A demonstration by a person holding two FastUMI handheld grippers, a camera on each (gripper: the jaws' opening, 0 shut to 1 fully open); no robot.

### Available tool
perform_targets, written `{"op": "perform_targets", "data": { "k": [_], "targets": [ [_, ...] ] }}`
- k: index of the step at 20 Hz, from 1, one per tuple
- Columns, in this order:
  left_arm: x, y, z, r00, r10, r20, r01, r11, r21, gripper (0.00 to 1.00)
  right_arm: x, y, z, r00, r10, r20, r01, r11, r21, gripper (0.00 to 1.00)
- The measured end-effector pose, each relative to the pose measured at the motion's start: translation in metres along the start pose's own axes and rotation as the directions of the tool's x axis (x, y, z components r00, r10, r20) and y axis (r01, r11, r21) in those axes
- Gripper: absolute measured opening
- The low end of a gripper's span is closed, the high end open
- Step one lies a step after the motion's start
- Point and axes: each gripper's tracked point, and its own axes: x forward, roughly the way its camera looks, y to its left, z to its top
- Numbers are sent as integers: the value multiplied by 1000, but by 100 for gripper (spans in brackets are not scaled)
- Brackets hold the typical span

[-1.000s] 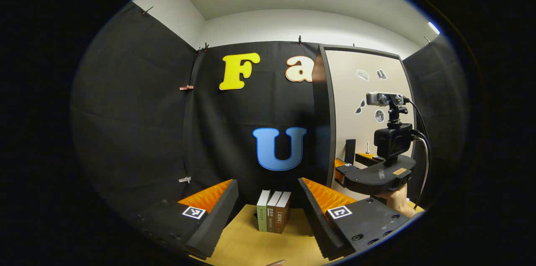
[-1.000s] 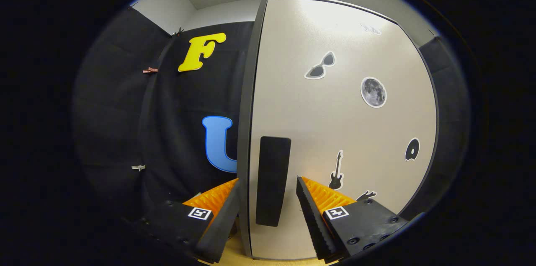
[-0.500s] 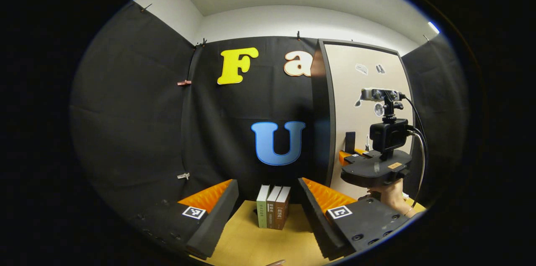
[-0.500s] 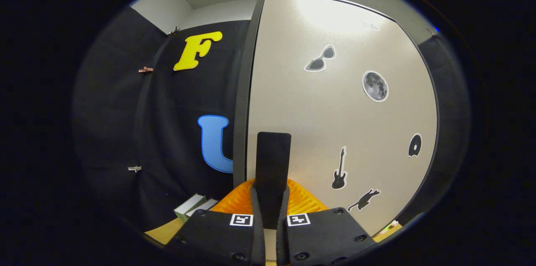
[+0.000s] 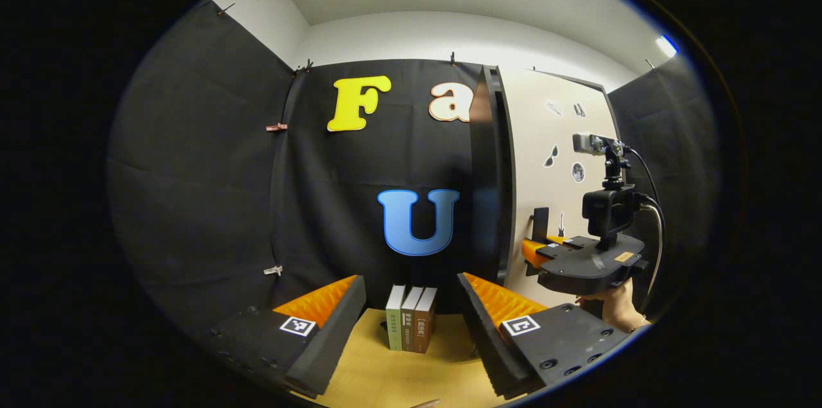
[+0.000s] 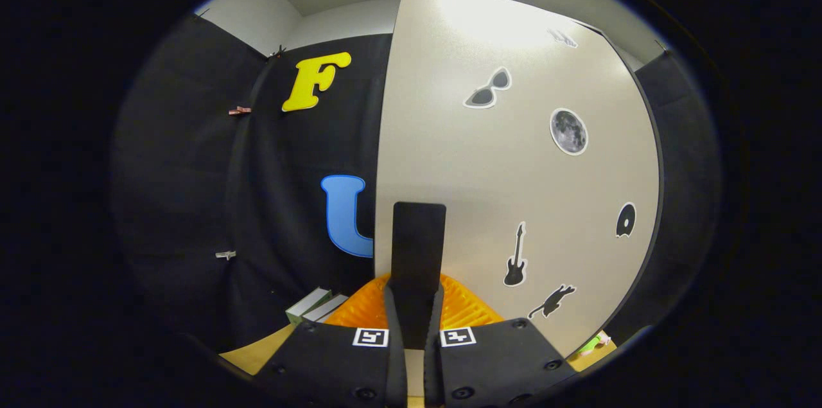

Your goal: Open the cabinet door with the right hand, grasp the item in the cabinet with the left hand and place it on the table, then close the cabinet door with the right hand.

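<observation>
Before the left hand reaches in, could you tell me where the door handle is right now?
In the right gripper view the handle stands upright at the door's left edge, clamped by the right gripper.

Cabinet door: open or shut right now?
Just cracked open. The cabinet door stands proud of its dark frame in the left gripper view; the right gripper is clamped on the handle.

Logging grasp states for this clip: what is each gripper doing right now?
Left gripper: open, holding nothing, aimed at the books.
Right gripper: shut on the cabinet door handle.
</observation>
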Motion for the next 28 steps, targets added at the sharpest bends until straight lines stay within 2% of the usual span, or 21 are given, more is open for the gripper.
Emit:
{"op": "perform_targets", "data": {
  "k": [11,19,27,28],
  "targets": [
    [-14,-47,0,994,-111,0,111,994,-17,90,-90,-25,3,996,89,-6,-89,996,-2,14],
    [-17,-111,5,963,-269,10,269,963,-29,90,-134,-50,6,993,115,-28,-114,993,27,14],
    [-15,-154,6,932,-361,12,362,932,-34,90,-175,-83,10,992,124,-37,-122,991,47,14],
    [-14,-159,5,928,-373,11,373,927,-36,87,-181,-89,10,992,121,-37,-119,992,51,14]
  ]
}}
